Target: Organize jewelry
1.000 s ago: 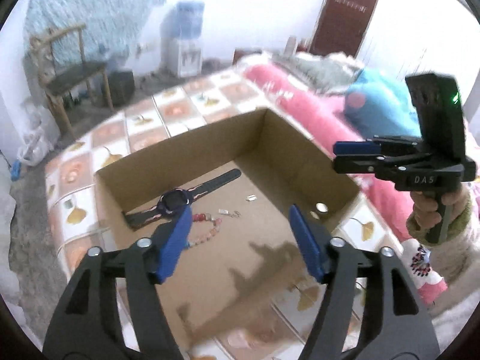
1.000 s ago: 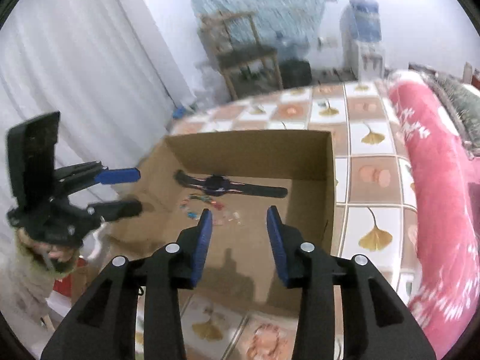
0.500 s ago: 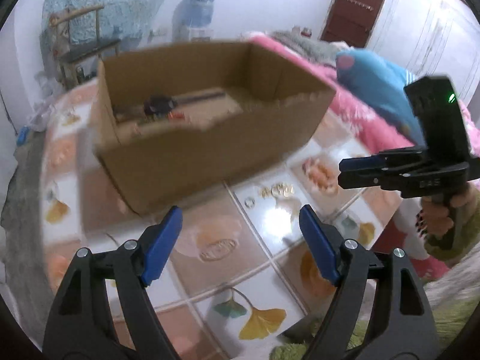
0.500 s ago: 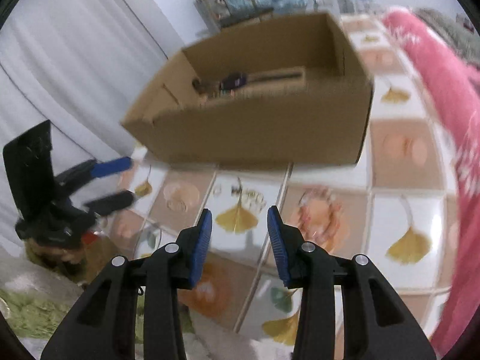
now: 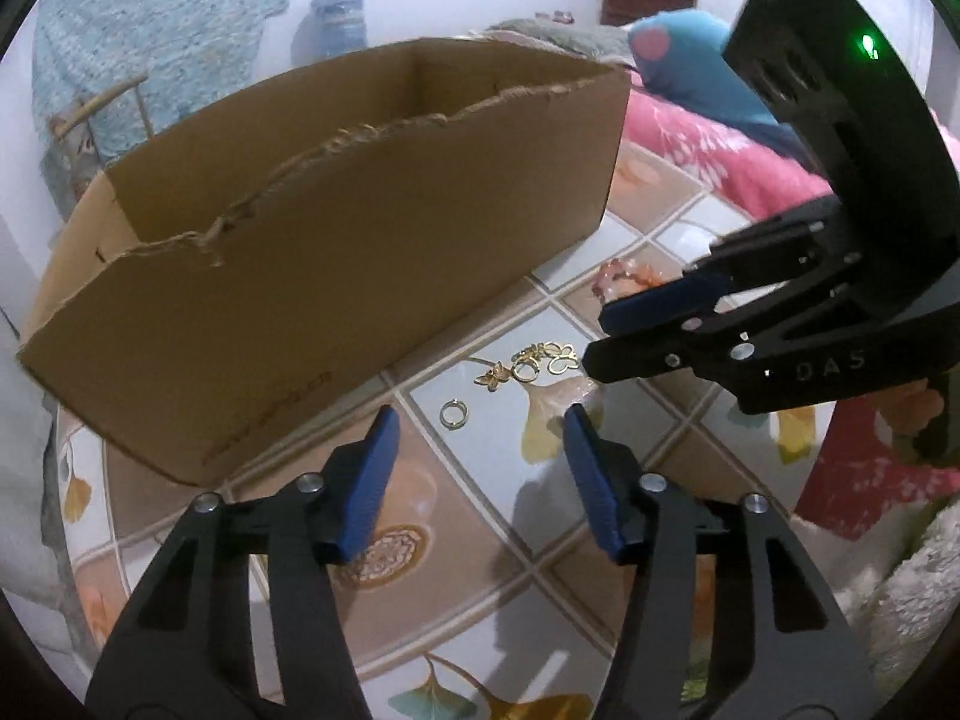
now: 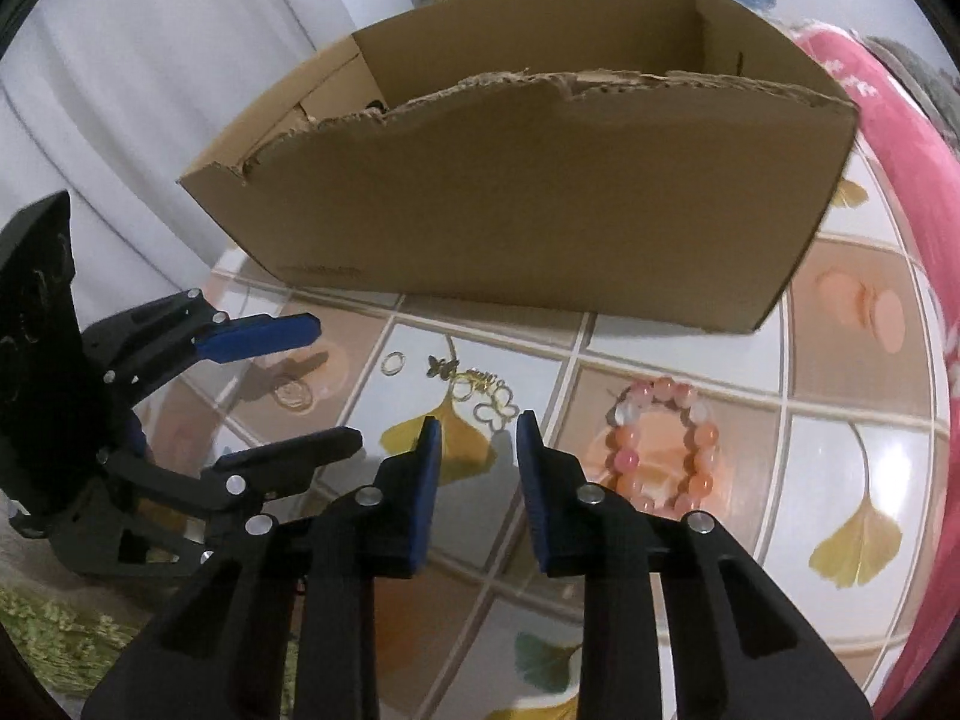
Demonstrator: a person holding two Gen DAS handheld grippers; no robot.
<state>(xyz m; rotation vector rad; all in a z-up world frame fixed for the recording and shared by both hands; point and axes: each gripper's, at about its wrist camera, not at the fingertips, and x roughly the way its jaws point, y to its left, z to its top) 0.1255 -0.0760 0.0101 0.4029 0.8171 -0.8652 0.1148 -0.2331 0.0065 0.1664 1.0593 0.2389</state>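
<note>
A cardboard box (image 5: 336, 252) stands on the patterned tablecloth; it also shows in the right wrist view (image 6: 540, 204). In front of it lie a gold ring (image 5: 452, 413), small gold butterfly and flower charms (image 5: 531, 363) and a pink bead bracelet (image 6: 660, 444). The ring (image 6: 393, 363) and charms (image 6: 480, 393) also show in the right wrist view. My left gripper (image 5: 480, 432) is open and empty, low over the cloth just short of the ring. My right gripper (image 6: 477, 426) is open and empty, just short of the charms. The right gripper appears from the side in the left wrist view (image 5: 594, 339).
The tablecloth (image 6: 840, 462) has tiles with ginkgo leaves. A pink bed cover (image 5: 720, 144) and a blue cushion (image 5: 690, 66) lie to the right. A chair (image 5: 102, 114) and a water dispenser (image 5: 336, 18) stand behind the box.
Both grippers have come down from above the box to the cloth in front of it. The box's contents are now hidden behind its front wall. Both stay open.
</note>
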